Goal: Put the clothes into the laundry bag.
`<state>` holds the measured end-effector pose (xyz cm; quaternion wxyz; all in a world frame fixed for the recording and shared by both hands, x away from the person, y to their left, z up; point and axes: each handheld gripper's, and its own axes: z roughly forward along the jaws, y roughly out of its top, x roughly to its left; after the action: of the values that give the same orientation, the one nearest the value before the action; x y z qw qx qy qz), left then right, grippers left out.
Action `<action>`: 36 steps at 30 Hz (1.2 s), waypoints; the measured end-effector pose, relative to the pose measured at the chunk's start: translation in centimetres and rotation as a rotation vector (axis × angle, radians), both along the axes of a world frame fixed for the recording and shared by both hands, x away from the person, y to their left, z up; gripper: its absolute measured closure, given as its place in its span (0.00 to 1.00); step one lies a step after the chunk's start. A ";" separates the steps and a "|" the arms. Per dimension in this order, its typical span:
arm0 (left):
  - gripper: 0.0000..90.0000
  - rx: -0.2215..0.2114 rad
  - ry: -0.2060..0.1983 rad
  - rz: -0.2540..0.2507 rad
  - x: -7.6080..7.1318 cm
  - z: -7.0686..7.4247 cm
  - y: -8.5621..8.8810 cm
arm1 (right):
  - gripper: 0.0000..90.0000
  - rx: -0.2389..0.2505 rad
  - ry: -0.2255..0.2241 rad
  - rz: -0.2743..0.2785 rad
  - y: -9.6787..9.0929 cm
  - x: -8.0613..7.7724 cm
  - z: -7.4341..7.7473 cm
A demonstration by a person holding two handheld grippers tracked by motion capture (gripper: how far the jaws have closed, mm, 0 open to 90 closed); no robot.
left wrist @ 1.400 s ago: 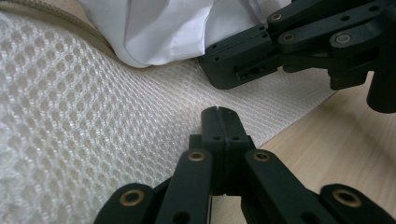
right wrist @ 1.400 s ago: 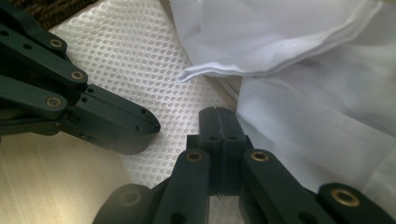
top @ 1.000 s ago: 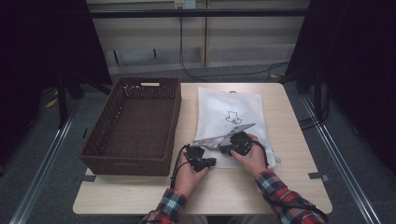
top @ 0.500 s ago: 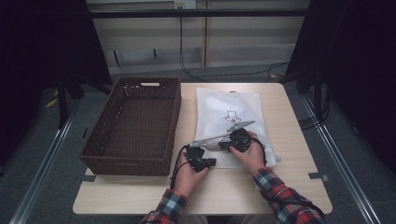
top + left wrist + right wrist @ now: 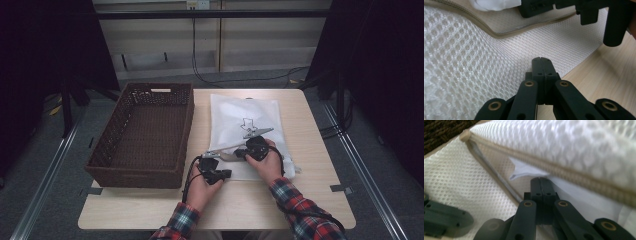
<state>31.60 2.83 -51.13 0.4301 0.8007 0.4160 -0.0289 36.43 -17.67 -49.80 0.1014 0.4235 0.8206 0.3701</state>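
A: Presently we find a white mesh bag (image 5: 245, 127) lying flat on the table (image 5: 310, 200), just right of a dark wicker basket (image 5: 142, 135). An arrow mark shows on the bag's upper face.

B: Agreed. We note both grippers at the bag's near edge. The left gripper (image 5: 216, 169) sits at the near left corner, the right gripper (image 5: 248, 150) just beside it, farther onto the bag, each in a hand with a plaid sleeve behind.

A: On the fingers: in the left gripper view the left gripper's pair (image 5: 541, 65) stand pressed together, tip to tip, with no gap. They rest against the mesh near where the bag's edge meets the bare table. We cannot tell whether any cloth is pinched between them.

B: Same finding on the other side. In the right gripper view the right gripper's fingers (image 5: 540, 185) are closed against each other, their tips under a lifted mesh layer, beside the beige zipper (image 5: 574, 176). White lining shows just past the tips. Whether cloth is caught in them, we cannot tell.

A: From the left gripper view the zipper (image 5: 506, 31) runs in a curve across the mesh, and the right gripper's black body (image 5: 599, 15) hangs above it.

B: The basket is well apart from both grippers.
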 end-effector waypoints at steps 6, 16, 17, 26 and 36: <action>1.00 -0.015 0.007 0.009 0.0 -0.1 0.0 | 1.00 -0.005 0.014 0.007 -0.8 -1.2 0.2; 1.00 -0.020 0.015 0.012 0.0 -0.1 0.0 | 1.00 -0.010 0.011 0.027 -2.5 -2.8 1.4; 1.00 -0.018 0.014 0.013 0.0 -0.1 0.0 | 1.00 -0.014 0.013 0.020 -2.8 -2.9 1.5; 1.00 -0.014 0.018 0.016 0.0 0.0 0.0 | 1.00 -0.025 0.003 0.005 -4.4 -3.3 2.3; 1.00 -0.022 0.023 0.015 0.0 -0.1 0.0 | 1.00 0.010 0.011 0.025 -2.4 -3.1 1.8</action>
<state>31.57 2.83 -51.21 0.4342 0.7925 0.4264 -0.0395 33.32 -20.07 -48.01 0.0902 0.4157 0.8246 0.3729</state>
